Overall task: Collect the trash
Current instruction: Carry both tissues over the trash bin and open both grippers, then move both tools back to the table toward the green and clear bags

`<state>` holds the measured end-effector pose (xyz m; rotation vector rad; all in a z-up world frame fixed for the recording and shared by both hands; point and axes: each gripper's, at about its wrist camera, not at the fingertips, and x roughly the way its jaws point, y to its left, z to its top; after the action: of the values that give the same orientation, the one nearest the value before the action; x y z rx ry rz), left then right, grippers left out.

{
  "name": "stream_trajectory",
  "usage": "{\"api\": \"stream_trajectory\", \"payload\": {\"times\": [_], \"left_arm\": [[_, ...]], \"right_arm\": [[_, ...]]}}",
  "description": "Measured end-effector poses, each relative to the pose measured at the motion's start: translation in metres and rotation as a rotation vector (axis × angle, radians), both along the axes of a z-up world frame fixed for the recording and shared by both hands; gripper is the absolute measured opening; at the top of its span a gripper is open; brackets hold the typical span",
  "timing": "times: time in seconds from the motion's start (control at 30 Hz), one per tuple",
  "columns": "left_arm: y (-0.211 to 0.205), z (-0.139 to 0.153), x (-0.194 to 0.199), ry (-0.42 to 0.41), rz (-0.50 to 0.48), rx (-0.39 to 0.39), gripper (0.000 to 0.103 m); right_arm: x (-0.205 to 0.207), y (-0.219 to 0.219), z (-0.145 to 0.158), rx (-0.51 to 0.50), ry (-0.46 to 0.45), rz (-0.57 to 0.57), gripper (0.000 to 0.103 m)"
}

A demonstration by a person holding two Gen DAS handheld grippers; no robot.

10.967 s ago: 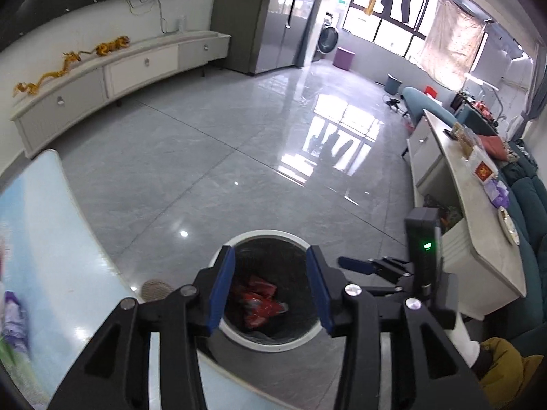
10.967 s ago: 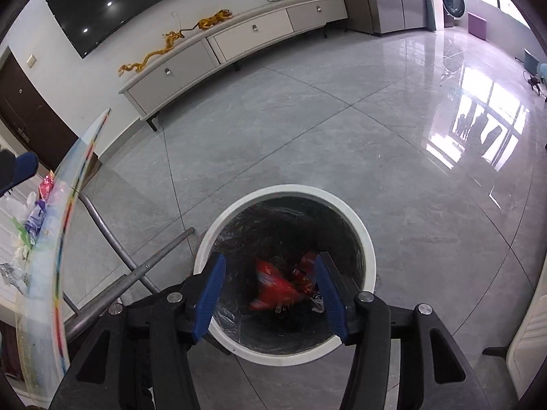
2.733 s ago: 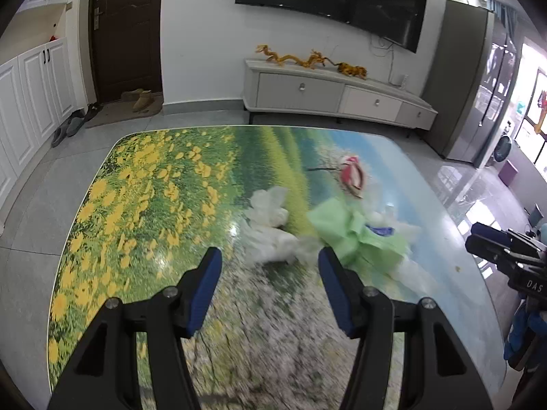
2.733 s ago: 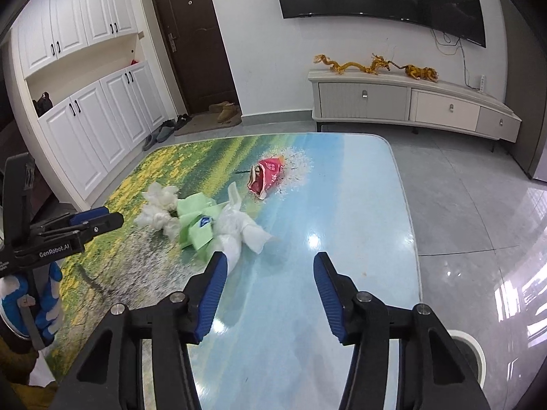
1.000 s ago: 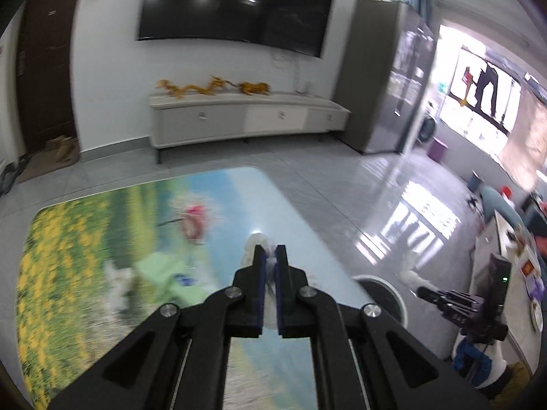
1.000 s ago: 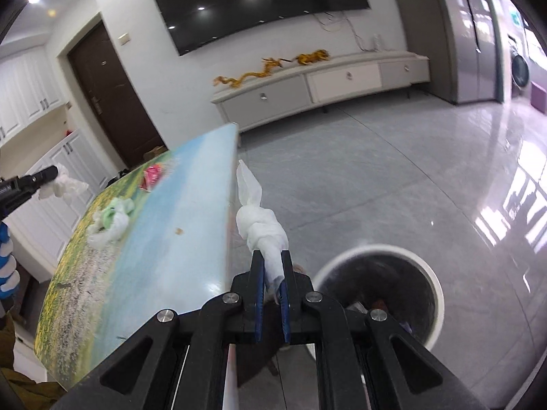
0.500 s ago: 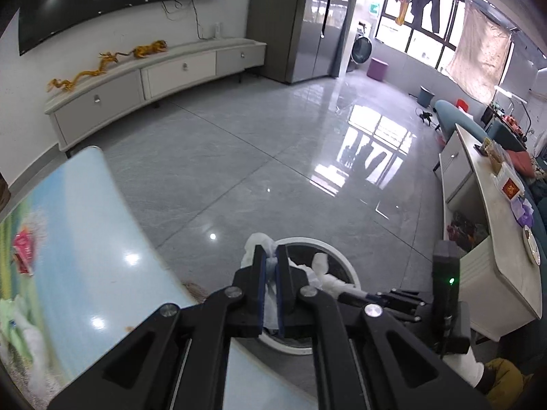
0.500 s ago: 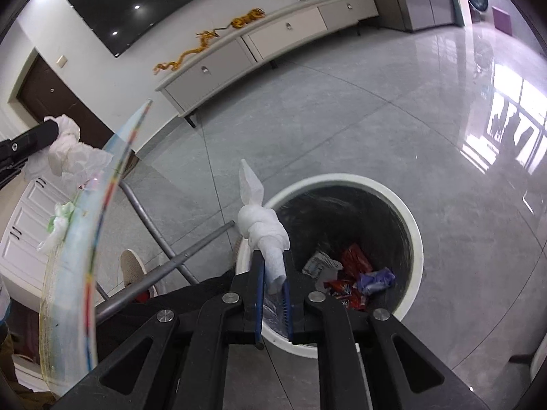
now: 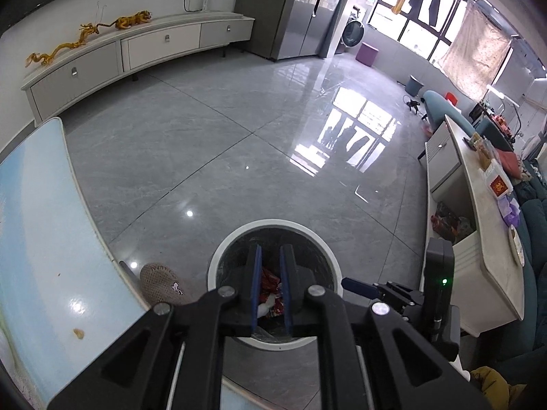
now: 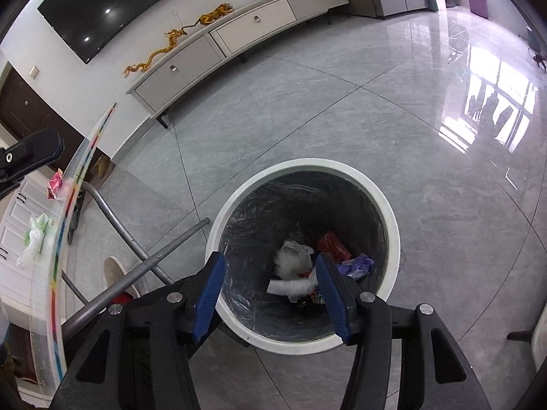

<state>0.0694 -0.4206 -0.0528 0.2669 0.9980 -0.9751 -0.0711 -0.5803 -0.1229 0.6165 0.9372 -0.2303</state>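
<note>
A round white-rimmed trash bin [image 10: 389,225] with a black liner stands on the floor; it also shows in the left wrist view [image 9: 218,256]. White tissues [image 10: 290,266] and red wrappers [image 10: 333,243] lie inside it. My right gripper [image 10: 270,290] is open and empty above the bin. My left gripper [image 9: 270,287] hangs over the bin with a narrow gap between its jaws and nothing in them. On the table [image 10: 58,273] at left lie a green and white wad [image 10: 34,235] and a red wrapper [image 10: 54,182].
The table's edge [image 9: 51,239] is at left, with its metal legs [image 10: 136,273] by the bin. A slipper [image 9: 160,283] lies beside the bin. A white TV cabinet [image 9: 136,51] lines the far wall. A white counter [image 9: 478,222] stands at right.
Both grippers have let go of their white tissue wads, which now lie in the bin. The right jaws have opened wide; the left jaws have parted slightly.
</note>
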Motion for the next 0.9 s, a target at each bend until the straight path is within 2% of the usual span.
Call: {"api": "stream_trajectory", "payload": {"times": [0.13,0.3,0.33,0.37,0.43,0.63,0.77,0.9], "left_arm": [[0.028,0.012,0.0,0.003,0.02,-0.032,0.011],[0.074,0.034,-0.001,-0.03,0.055,-0.075,0.013],[0.084,0.038,-0.001,-0.036,0.066,-0.085,0.02],[0.095,0.042,-0.003,-0.045,0.081,-0.094,0.034],[0.12,0.052,-0.003,-0.076,0.118,-0.119,0.046],[0.199,0.068,-0.004,-0.115,0.212,-0.172,0.046],[0.26,0.07,0.001,-0.164,0.299,-0.165,0.046],[0.315,0.062,0.022,-0.15,0.399,-0.168,0.046]], "right_arm": [[-0.002,0.01,0.018,-0.024,-0.02,0.003,0.053],[0.003,0.033,0.053,-0.074,-0.066,0.039,0.053],[0.004,0.04,0.065,-0.089,-0.082,0.053,0.053],[0.006,0.045,0.072,-0.1,-0.092,0.062,0.053],[0.01,0.059,0.089,-0.126,-0.117,0.087,0.053],[0.025,0.112,0.137,-0.195,-0.187,0.194,0.053],[0.036,0.146,0.155,-0.22,-0.208,0.272,0.053],[0.056,0.185,0.165,-0.236,-0.215,0.371,0.053]]}}
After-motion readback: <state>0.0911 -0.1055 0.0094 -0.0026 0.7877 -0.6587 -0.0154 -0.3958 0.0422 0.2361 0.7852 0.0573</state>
